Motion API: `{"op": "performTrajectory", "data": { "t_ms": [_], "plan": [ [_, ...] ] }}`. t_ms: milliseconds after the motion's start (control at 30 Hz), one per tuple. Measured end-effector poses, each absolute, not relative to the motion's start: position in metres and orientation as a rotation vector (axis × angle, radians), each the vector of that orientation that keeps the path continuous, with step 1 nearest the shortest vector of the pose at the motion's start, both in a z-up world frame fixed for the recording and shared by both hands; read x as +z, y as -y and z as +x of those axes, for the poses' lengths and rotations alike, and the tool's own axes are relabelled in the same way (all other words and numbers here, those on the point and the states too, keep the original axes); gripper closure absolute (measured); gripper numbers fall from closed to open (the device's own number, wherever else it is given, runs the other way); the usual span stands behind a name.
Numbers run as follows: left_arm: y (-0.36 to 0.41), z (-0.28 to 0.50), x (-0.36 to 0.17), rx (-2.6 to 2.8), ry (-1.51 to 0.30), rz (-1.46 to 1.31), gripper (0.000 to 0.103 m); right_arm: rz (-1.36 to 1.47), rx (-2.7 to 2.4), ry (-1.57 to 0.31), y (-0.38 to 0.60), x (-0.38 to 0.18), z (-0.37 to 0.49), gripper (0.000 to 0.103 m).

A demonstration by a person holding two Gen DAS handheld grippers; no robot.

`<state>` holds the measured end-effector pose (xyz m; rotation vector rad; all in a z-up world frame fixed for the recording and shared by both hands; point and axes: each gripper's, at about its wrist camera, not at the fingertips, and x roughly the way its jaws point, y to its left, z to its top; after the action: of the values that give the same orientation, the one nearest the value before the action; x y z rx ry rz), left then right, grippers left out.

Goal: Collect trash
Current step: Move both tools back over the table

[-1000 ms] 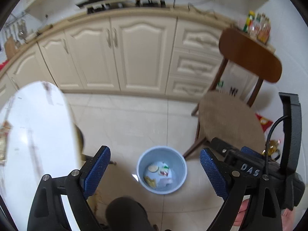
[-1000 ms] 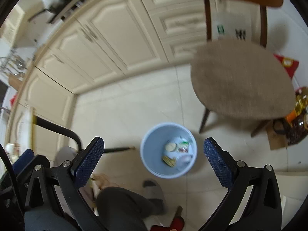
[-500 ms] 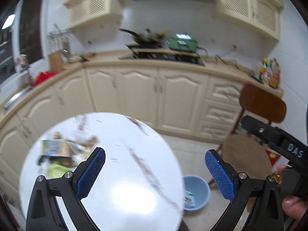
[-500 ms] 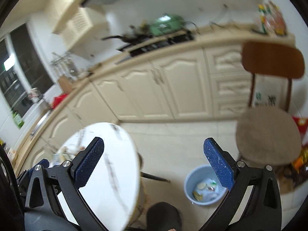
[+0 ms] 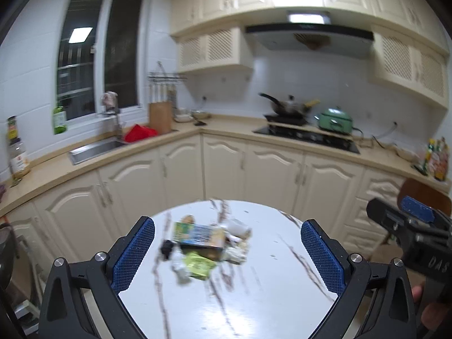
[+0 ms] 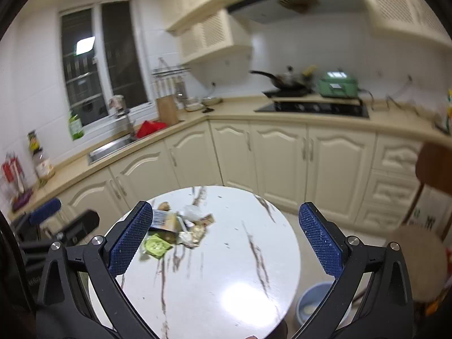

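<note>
- My left gripper [image 5: 227, 250] hangs above the near edge of the round desk [image 5: 254, 296], jaws wide apart, nothing between them.
- My right gripper [image 6: 226, 236] is just as wide and just as empty, over the same desk from the other side.
- The trash [image 5: 207, 244] sits in one heap toward the far left of the desk: a printed box [image 5: 199, 236], a green packet [image 5: 199, 265] in front of it, crumpled wrappers [image 5: 236, 243] to its right. The heap is blurred, so I cannot separate the smaller bits.
- The bin [image 6: 309, 306] stands on the floor by the desk's right edge, partly hidden behind my right gripper.
- I judge this the reach for the next piece.
- To do it well I would choose one item at the heap's edge, the green packet being nearest, come down with the pads either side of it, and close only once it sits squarely between them.
- I would keep the idle gripper well apart from the working one.
</note>
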<state>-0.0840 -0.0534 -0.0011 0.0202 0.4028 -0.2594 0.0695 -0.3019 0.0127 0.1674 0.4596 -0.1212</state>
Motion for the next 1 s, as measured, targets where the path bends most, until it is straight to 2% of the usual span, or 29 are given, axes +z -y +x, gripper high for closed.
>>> {"op": "performTrajectory", "data": {
  "t_ms": [500,700,1000],
  "plan": [
    [0.033,-0.149,-0.002,-0.083,-0.347,-0.005,0.001,0.035,-0.012,-0.428,0.215,0.024,0.085,0.000],
    [0.040,-0.125,-0.006,-0.053,-0.385,-0.025,0.001,0.020,-0.003,-0.452,0.207,0.018,0.098,0.000],
    [0.031,-0.039,-0.018,-0.055,-0.525,-0.072,0.001,0.023,-0.025,-0.560,0.224,-0.016,0.135,0.000]
  ]
}}
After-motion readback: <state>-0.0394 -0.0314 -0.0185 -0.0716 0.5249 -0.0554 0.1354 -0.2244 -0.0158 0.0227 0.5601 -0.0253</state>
